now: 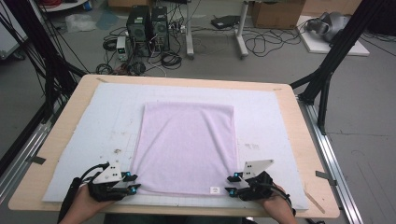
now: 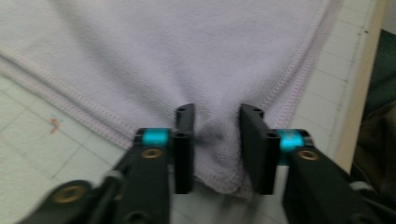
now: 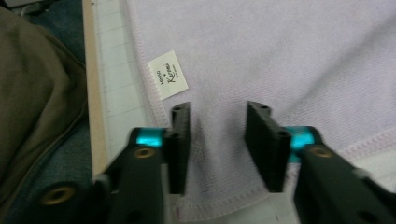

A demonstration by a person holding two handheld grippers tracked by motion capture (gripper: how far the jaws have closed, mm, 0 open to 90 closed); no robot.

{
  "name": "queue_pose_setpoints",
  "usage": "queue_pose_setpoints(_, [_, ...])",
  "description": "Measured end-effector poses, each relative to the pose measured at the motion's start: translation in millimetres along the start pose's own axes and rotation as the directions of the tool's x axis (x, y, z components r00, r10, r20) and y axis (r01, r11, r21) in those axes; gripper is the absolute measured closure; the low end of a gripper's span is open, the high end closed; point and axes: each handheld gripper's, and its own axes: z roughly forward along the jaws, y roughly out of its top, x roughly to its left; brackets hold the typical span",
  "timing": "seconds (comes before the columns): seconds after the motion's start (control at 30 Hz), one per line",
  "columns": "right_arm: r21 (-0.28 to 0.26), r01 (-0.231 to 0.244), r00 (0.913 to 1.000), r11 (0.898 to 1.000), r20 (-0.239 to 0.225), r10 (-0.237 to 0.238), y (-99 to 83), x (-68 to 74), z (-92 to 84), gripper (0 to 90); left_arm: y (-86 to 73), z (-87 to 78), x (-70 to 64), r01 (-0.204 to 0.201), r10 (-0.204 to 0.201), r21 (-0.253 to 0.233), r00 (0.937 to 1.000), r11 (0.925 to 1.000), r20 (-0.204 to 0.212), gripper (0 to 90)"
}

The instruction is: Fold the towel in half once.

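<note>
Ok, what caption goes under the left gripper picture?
Left tongs pinching a bunched corner of the lilac towel.

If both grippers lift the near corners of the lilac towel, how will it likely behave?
Probably floppy: the towel already bunches into a fold between the left gripper jaws. It looks thin and light, lying flat on the white mat, so it should drape and sag between the corners. Its looped pile likely grips rather than slips.

2 computer towers stand behind the table.
</note>
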Motion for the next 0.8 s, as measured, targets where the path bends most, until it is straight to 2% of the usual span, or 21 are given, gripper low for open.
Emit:
queue_pose_setpoints(0.03, [0.001,-0.002,1.0,1.0,-0.003,0.002,0.9,-0.2,-0.1,80.2,0.3,-0.4,1.6,0.006,-0.006,0.004,1.0,1.0,0.006,83.5])
queue_pose_setpoints(0.07, [0.008,-0.003,0.9999,1.0,-0.017,0.003,2.1,-0.7,0.2,83.4,0.4,-0.3,2.3,0.011,-0.011,0.0,0.9999,0.9999,0.012,84.8])
queue_pose_setpoints(0.13, [0.015,0.006,0.9999,1.0,-0.015,-0.006,3.7,-0.3,0.5,85.2,0.8,-1.5,1.1,-0.006,0.006,0.006,1.0,1.0,0.004,85.7])
queue_pose_setpoints(0.2, [0.011,0.003,0.9998,1.0,-0.019,-0.002,3.3,0.3,-0.9,86.4,0.6,-3.4,-0.1,-0.008,0.008,0.007,0.9999,0.9999,0.007,86.1])
queue_pose_setpoints(0.33, [-0.002,0.002,0.9984,1.0,-0.057,-0.002,1.7,3.7,-6.4,87.4,-1.2,-10.6,-3.1,-0.003,0.003,-0.005,0.9997,1.0,0.026,86.4])
queue_pose_setpoints(0.37, [-0.004,0.004,0.9986,1.0,-0.053,-0.004,1.3,6.0,-7.6,87.3,-1.6,-11.8,-4.6,-0.003,0.003,-0.01,0.9996,0.9999,0.03,86.4])
queue_pose_setpoints(0.43, [-0.008,-0.005,0.9971,1.0,-0.075,0.005,-0.4,6.3,-8.1,83.0,-1.9,-12.2,-3.6,-0.001,0.001,-0.01,0.9995,0.9999,0.031,85.4])
queue_pose_setpoints(0.47, [-0.011,-0.02,0.9965,1.0,-0.082,0.019,-0.7,4.9,-8.7,75.5,-1.7,-11.8,-1.9,0.015,-0.014,-0.014,0.9993,0.9998,0.035,82.7])
queue_pose_setpoints(0.5, [-0.025,-0.037,0.9974,0.999,-0.064,0.035,-0.5,3.3,-9.8,70.1,-1.1,-11.5,0.4,0.031,-0.031,-0.013,0.9991,0.9994,0.028,76.0])
queue_pose_setpoints(0.53, [-0.043,-0.046,0.9968,0.998,-0.068,0.043,-0.1,0.4,-11.2,68.4,-0.7,-11.4,2.6,0.043,-0.042,-0.019,0.9989,0.9989,0.019,68.4])
queue_pose_setpoints(0.57, [-0.054,-0.053,0.9972,0.997,-0.056,0.051,0.9,-1.4,-13.2,62.5,-0.2,-11.9,4.9,0.052,-0.052,-0.03,0.9985,0.9982,0.017,64.3])
queue_pose_setpoints(0.7, [-0.081,-0.096,0.9954,0.992,-0.009,0.096,5.5,-14.5,-16.6,52.5,4.7,-11.9,15.5,0.075,-0.075,-0.057,0.9971,0.9956,-0.01,53.9])
queue_pose_setpoints(0.8, [-0.094,-0.128,0.9914,0.987,0.018,0.13,8.1,-26.0,-15.7,47.2,9.2,-11.3,23.8,0.093,-0.095,-0.083,0.9953,0.9922,-0.02,51.8])
